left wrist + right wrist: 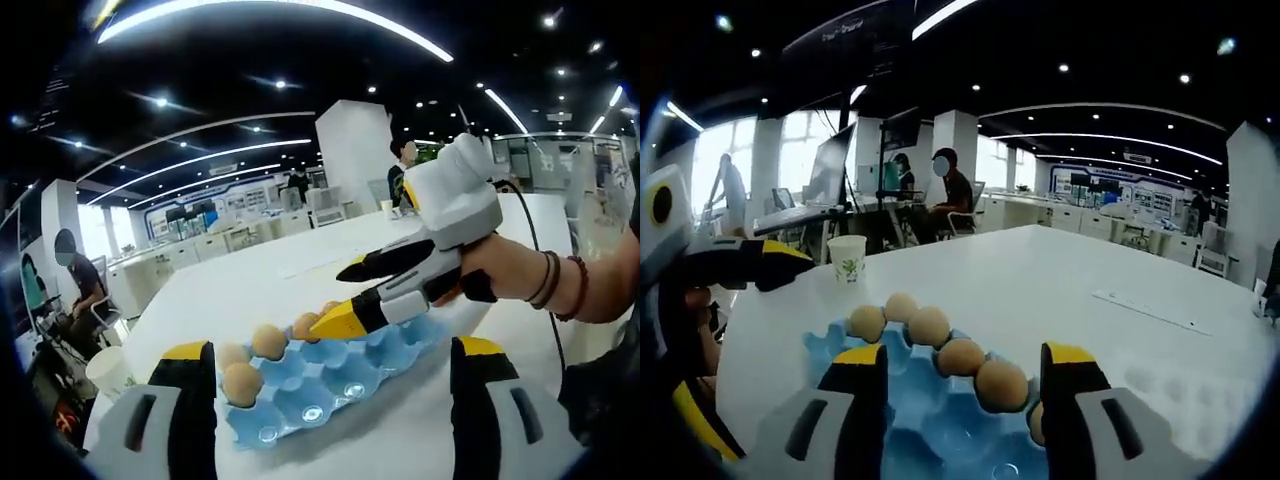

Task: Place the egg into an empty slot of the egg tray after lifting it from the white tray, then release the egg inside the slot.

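The egg tray (340, 375) is light blue and holds tan-brown eggs (1001, 385). The table (1060, 280) is plain white. Both the left gripper (333, 420) and the right gripper (962, 410) have black jaws with yellow tips. The far paper cup (846, 259) is white with a green print.

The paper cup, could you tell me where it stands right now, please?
In the right gripper view the paper cup stands upright on the white table, left of centre, just beyond the far end of the blue egg tray and its row of eggs.
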### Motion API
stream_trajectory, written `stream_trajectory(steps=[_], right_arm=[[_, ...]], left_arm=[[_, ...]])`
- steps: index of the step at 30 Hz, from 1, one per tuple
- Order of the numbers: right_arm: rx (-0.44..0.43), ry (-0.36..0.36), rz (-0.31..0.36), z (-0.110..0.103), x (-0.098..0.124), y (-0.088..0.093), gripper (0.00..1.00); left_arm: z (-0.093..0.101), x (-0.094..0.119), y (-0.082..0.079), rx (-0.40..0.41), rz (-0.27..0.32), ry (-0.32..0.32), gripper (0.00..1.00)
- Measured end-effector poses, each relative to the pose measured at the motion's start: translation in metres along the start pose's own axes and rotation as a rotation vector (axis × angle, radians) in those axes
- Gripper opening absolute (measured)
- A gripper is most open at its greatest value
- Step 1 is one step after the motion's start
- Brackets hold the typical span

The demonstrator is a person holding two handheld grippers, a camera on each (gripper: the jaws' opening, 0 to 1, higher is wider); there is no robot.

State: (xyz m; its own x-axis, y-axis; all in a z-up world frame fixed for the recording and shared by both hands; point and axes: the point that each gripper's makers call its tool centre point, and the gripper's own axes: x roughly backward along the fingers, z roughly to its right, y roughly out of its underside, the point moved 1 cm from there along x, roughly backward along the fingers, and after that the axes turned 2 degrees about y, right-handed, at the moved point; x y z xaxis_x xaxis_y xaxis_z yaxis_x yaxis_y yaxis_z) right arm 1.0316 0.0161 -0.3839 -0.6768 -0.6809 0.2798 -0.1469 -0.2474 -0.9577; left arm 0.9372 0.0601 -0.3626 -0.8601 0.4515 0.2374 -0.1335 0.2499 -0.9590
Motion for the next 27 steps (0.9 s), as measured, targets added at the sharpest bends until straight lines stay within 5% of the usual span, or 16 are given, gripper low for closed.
stream_trajectory(steps=[14,27], right_arm=[[-0.007,0.057,0.015,0.018,0.03,0.0,0.67],[-0.047,0.163,0.002,0.064,0.061,0.015,0.67]], left_arm=[[0.0,0.0,-0.001,0.004,0.005,0.003,1.0],[0.005,-0.002,-0.001,0.002,0.0,0.01,1.0]])
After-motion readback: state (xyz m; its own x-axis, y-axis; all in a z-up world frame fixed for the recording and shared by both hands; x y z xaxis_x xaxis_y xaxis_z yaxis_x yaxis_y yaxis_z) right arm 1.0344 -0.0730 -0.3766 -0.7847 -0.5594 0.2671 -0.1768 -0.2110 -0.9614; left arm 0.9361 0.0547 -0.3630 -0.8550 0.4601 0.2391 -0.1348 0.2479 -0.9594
